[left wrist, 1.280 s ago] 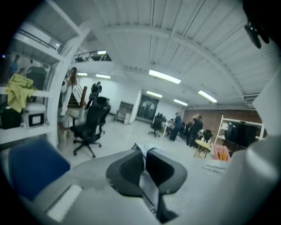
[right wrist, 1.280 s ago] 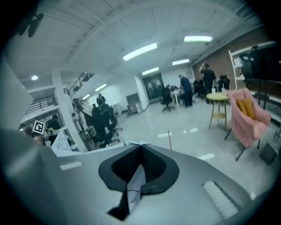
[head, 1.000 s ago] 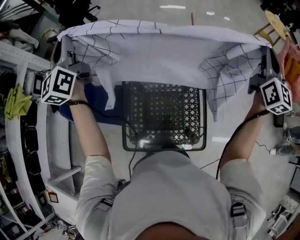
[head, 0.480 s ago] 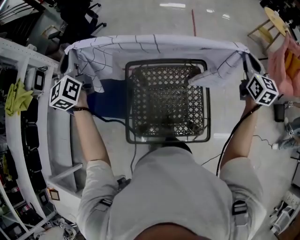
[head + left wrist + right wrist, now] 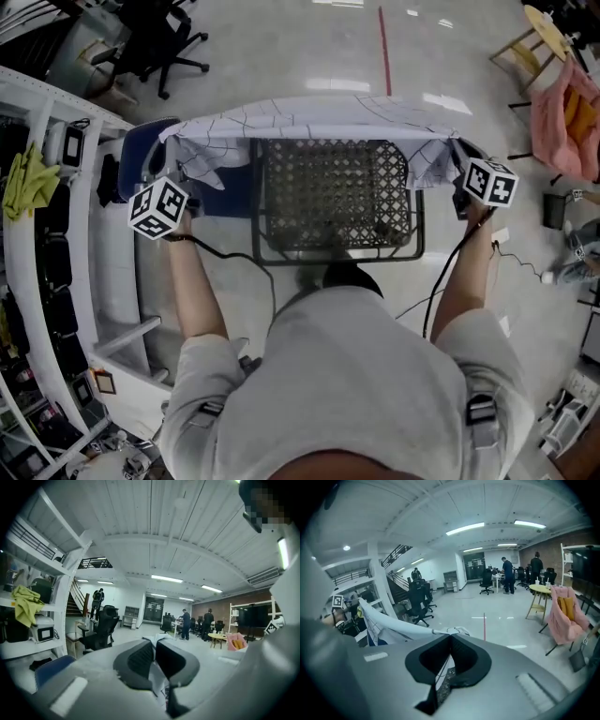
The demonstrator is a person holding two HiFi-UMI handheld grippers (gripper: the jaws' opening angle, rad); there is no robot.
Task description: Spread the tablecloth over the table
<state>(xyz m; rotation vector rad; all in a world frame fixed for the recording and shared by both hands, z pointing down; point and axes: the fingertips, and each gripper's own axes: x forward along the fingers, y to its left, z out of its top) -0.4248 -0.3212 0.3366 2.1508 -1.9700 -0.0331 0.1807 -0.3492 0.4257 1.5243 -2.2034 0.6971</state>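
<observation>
L hand-held gripper (image 5: 153, 645) & R hand-held gripper (image 5: 450, 640), each clenching a tablecloth (image 5: 319, 117) corner, are dropping vs. earlier. Cloth is stretching along counter (image 5: 337, 255) far edge, top uncovered: spread only starting.

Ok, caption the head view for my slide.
Checked tablecloth stretched between left hand-held gripper and right hand-held gripper, at the far edge of a black mesh table.

White tablecloth (image 5: 309, 116) (thin black grid), black lattice table (image 5: 333, 197)
</observation>
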